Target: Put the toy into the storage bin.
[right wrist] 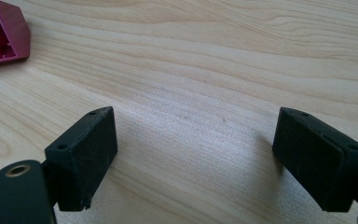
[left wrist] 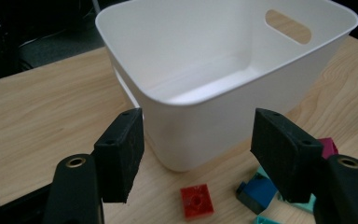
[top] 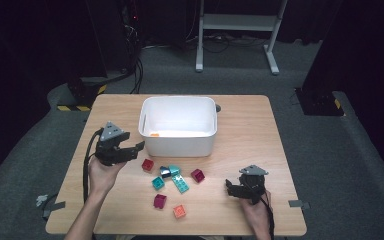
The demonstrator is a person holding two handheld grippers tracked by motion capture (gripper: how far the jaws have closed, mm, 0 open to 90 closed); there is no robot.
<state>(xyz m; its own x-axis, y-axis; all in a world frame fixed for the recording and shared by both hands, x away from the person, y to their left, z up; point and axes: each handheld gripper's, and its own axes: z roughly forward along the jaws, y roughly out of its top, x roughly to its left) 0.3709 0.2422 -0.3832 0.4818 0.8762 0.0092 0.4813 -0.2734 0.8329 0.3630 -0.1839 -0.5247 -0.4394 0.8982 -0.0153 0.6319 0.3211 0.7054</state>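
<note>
A white tub (top: 177,126) stands in the middle of the wooden table (top: 240,120), and a small orange piece (top: 154,135) lies inside it. In front of the tub lie several toy bricks: a red one (top: 147,164), teal ones (top: 181,183), magenta ones (top: 197,175) and an orange one (top: 179,211). My left gripper (top: 136,149) hovers left of the tub's front corner, open and empty. In the left gripper view its gripper (left wrist: 198,156) frames the tub (left wrist: 223,70), with the red brick (left wrist: 196,201) below. My right gripper (top: 228,187) rests open at the front right, over bare wood (right wrist: 191,93).
A magenta brick (right wrist: 0,35) lies at the top left corner of the right gripper view. A white metal stand (top: 237,25) is on the floor behind the table. Tape strips stick to the table's front corners.
</note>
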